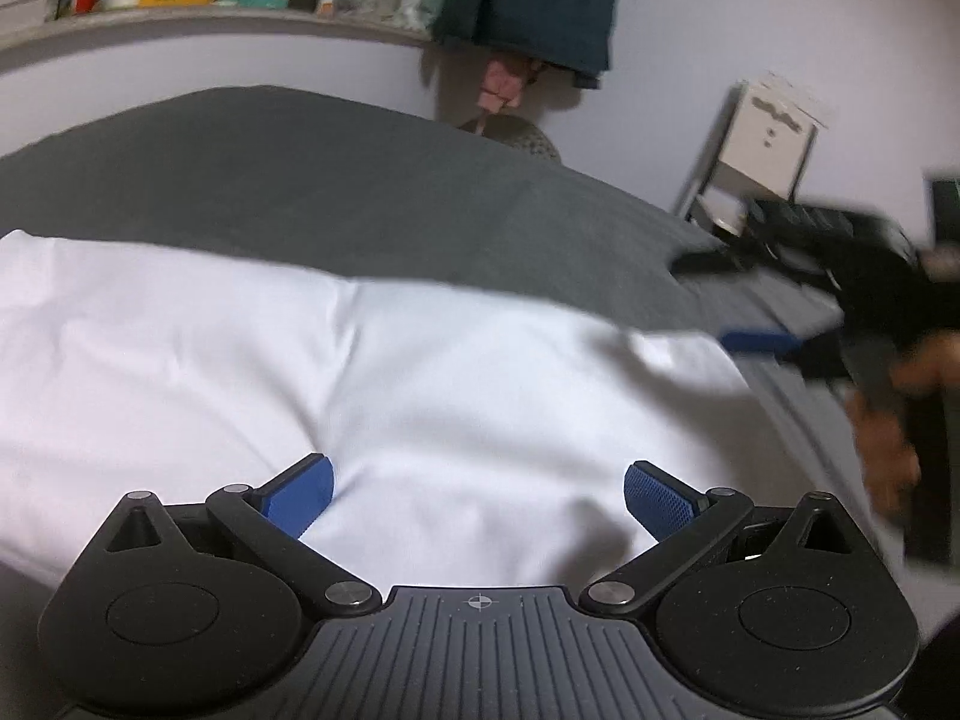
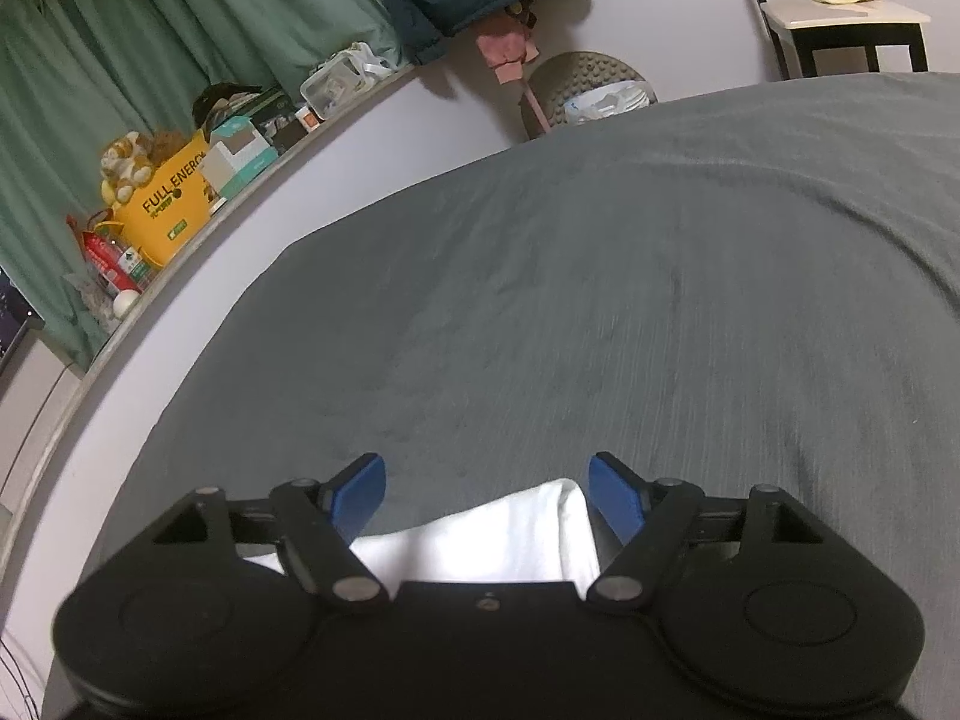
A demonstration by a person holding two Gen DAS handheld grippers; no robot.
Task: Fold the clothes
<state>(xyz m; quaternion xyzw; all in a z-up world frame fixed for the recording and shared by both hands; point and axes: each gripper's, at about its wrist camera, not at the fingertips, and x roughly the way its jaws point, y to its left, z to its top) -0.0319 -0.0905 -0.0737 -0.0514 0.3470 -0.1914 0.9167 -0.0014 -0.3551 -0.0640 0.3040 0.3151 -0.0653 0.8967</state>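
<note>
A white garment [image 1: 420, 372] lies spread flat on the grey bed sheet [image 1: 300, 180], with a few soft creases. My left gripper [image 1: 478, 486] hovers over its near part, jaws wide apart, nothing between the blue pads [image 1: 300, 498]. At the garment's right edge my right gripper [image 1: 720, 300] appears blurred, held by a person's hand [image 1: 888, 450]. In the right wrist view the right gripper [image 2: 486, 489] stands open; a corner of the white garment [image 2: 510, 534] lies low between its fingers, and the pads do not press on it. Grey sheet [image 2: 600, 300] stretches ahead.
A ledge along the wall [image 2: 198, 252] carries a yellow bag [image 2: 171, 210], boxes and a plush toy, with green curtains [image 2: 180, 30] behind. A dark blue jacket [image 1: 540, 6] hangs on the wall. A chair [image 2: 840, 18] and a round knobbed cushion [image 2: 576, 78] stand past the bed.
</note>
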